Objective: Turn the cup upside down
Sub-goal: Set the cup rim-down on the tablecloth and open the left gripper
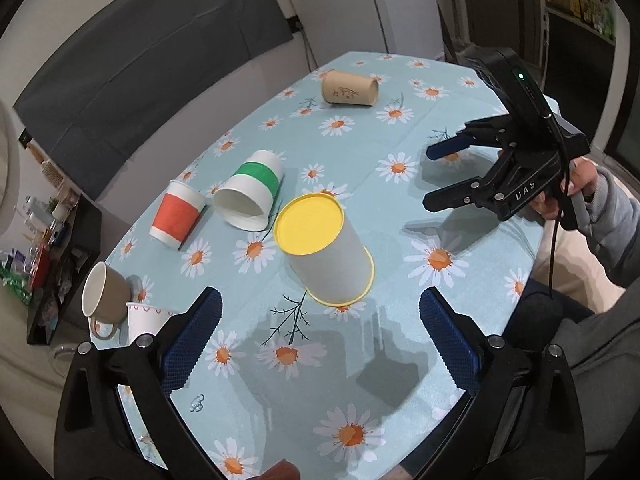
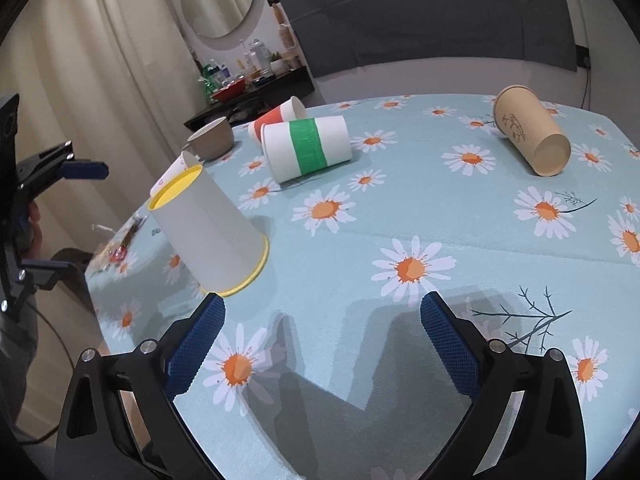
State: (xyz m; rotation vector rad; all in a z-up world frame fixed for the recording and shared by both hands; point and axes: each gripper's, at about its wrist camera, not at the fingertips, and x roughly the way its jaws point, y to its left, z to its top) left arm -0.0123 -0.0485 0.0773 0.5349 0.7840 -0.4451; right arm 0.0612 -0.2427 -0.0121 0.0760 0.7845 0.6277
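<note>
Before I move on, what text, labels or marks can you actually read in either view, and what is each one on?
"UAS": white letters on the black body of the right gripper, seen from the left wrist view.
Brown paper cup: dark line drawing with small marks beneath, too small to read as words.
Bottles and packets on the side shelf: labels blurred, unreadable.
Nothing else legible.

My grey cup (image 1: pixel 330 258) looks like matt paper, with a smooth yellow base and rim; the green-banded cup (image 1: pixel 250 190), the orange one (image 1: pixel 178 214) and the brown cup (image 2: pixel 530 136) look like the same dull paper. The cloth (image 1: pixel 380 208) with daisies has a fine weave and a faint sheen. My pads (image 1: pixel 192 344) are blue, rough and finely ribbed, set on smooth black plastic arms with shiny metal screws.
</note>
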